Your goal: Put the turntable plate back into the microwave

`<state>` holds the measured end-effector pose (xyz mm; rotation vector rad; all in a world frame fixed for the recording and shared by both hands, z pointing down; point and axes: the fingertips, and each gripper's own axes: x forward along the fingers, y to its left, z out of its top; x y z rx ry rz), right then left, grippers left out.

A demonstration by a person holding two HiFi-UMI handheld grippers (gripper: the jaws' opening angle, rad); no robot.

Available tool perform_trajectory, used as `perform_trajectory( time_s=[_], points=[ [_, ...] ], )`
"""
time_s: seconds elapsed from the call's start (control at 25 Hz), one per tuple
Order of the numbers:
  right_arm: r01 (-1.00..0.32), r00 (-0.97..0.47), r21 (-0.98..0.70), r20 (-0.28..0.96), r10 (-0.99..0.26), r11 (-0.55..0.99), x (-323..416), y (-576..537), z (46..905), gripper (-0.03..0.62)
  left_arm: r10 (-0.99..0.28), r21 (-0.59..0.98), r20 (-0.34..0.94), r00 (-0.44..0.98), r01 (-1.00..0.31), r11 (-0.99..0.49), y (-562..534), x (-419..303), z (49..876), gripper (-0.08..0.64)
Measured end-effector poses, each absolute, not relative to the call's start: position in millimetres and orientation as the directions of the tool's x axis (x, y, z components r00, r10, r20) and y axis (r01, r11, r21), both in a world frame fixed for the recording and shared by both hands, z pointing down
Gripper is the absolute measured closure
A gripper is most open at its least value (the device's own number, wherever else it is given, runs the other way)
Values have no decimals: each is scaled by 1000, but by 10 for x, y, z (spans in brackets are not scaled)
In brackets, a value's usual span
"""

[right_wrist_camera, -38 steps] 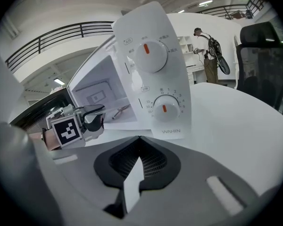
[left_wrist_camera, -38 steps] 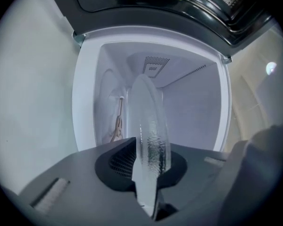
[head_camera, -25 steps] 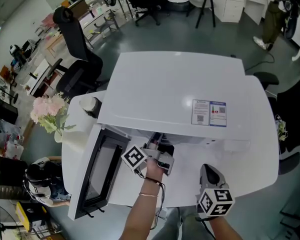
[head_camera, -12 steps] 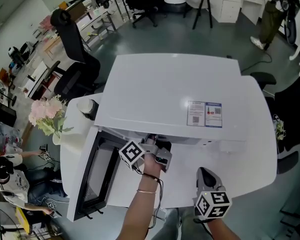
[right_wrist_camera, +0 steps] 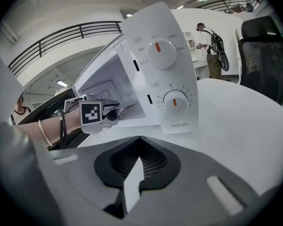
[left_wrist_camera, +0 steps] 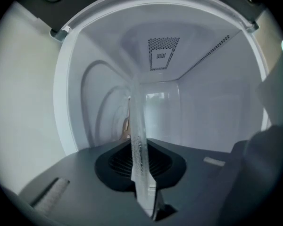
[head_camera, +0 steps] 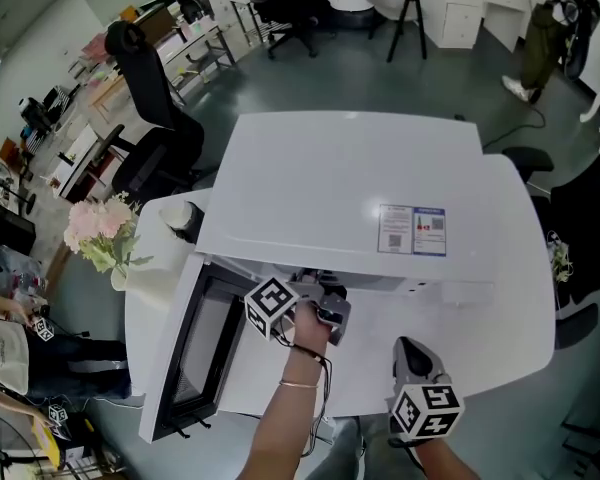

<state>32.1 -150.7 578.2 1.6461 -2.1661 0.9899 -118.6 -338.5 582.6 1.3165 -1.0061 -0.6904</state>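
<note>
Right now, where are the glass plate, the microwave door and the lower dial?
glass turntable plate (left_wrist_camera: 138,145): left gripper view, on its rim, seen edge-on.
microwave door (head_camera: 202,343): head view, on the open door's dark window.
lower dial (right_wrist_camera: 175,103): right gripper view, on its orange-marked centre.

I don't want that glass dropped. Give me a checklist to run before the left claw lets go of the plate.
1. Door open: ok.
2. Left claw grips plate: ok; its jaws have just closed further on the rim.
3. Plate inside cavity: ok.
4. Plate seated flat: cannot tell; the claw hides what lies under it.
5. Right claw clear of the opening: ok; shut, empty, outside, facing the dials.
</note>
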Motion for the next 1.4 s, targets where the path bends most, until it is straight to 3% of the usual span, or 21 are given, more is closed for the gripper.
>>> perform_trajectory(
  time_s=[0.08,0.16,0.24,0.76,1.12,1.4],
  points=[
    [-920,-337,-367,562,-756,137,301,-1505,5757,583,-870,973,220,441,-161,164,-3389,-1179,5805,522],
    [-919,-340,-367,558,-757,142,289,-1507,5733,583,-863,971,219,454,-190,146,-3405,-1155,5750,440],
    [-918,-342,-368,556,-758,144,284,-1506,5716,583,-854,964,229,467,-229,133,-3410,-1131,5713,406],
    [-919,-337,-367,548,-766,142,289,-1444,5630,583,-761,856,348,547,-516,21,-3308,-970,5668,293],
    [-917,-349,-367,551,-758,155,205,-1374,5618,583,-694,703,489,529,-710,-46,-3185,-979,5736,264],
    [-918,-351,-364,555,-754,159,160,-1323,5621,583,-653,612,563,506,-786,-82,-3085,-1052,5779,251]
  ],
)
